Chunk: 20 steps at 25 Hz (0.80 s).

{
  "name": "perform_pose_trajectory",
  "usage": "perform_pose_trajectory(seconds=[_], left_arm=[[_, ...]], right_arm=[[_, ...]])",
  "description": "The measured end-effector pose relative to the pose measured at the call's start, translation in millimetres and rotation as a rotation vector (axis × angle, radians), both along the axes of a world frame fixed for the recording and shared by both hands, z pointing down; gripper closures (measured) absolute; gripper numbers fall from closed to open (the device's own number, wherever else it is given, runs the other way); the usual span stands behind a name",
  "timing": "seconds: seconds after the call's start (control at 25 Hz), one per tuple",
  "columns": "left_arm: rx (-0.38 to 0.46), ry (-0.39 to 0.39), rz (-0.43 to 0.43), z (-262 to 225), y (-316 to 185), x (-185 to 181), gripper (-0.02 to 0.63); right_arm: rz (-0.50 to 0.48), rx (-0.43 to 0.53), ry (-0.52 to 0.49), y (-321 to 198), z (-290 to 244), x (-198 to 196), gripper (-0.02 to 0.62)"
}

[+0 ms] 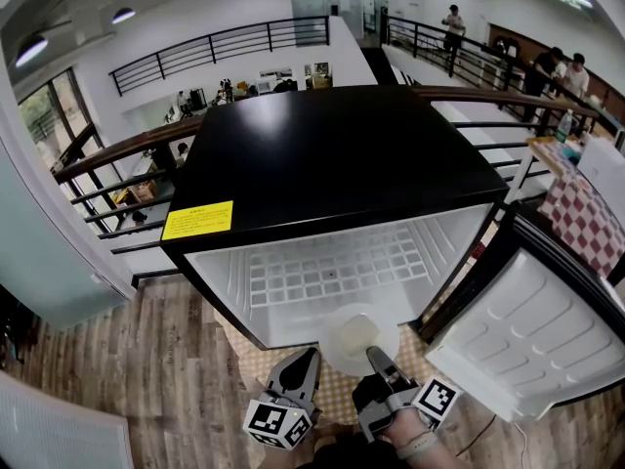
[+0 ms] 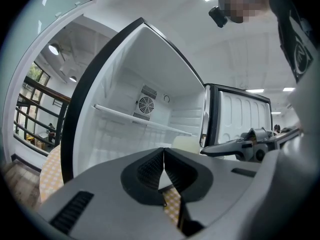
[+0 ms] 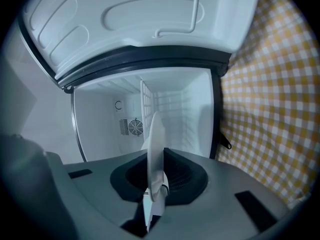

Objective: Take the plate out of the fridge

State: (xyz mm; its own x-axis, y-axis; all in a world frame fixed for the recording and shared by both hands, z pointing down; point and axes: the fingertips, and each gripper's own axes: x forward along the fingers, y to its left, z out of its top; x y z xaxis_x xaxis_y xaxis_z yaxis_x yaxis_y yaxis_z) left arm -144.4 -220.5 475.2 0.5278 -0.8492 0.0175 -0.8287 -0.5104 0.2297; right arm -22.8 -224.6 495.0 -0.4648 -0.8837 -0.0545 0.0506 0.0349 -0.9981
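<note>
1. My left gripper has a grey shell and black tapered jaws with ribbed pads.
2. My right gripper looks the same.
3. Each carries a marker cube of black-and-white squares.
4. I see a pale band at the wrist of the right hand, and dark clothing.

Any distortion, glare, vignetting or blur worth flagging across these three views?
Head view: heavy fisheye curves the railing and the fridge top; light is even, no blur. Left gripper view: black vignette in the corners, bright washed-out fridge interior. Right gripper view: same vignette; the plate, edge-on between the jaws, looks soft up close.
</note>
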Motion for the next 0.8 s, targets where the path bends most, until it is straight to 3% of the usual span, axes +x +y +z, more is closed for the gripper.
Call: perform_pose_trajectory(seconds=[0.8], left_arm=[[-0.009, -0.008, -0.028, 5, 5, -12, 0.596]], right_arm=[[-0.022, -0.023, -0.018, 1, 10, -12, 0.543]])
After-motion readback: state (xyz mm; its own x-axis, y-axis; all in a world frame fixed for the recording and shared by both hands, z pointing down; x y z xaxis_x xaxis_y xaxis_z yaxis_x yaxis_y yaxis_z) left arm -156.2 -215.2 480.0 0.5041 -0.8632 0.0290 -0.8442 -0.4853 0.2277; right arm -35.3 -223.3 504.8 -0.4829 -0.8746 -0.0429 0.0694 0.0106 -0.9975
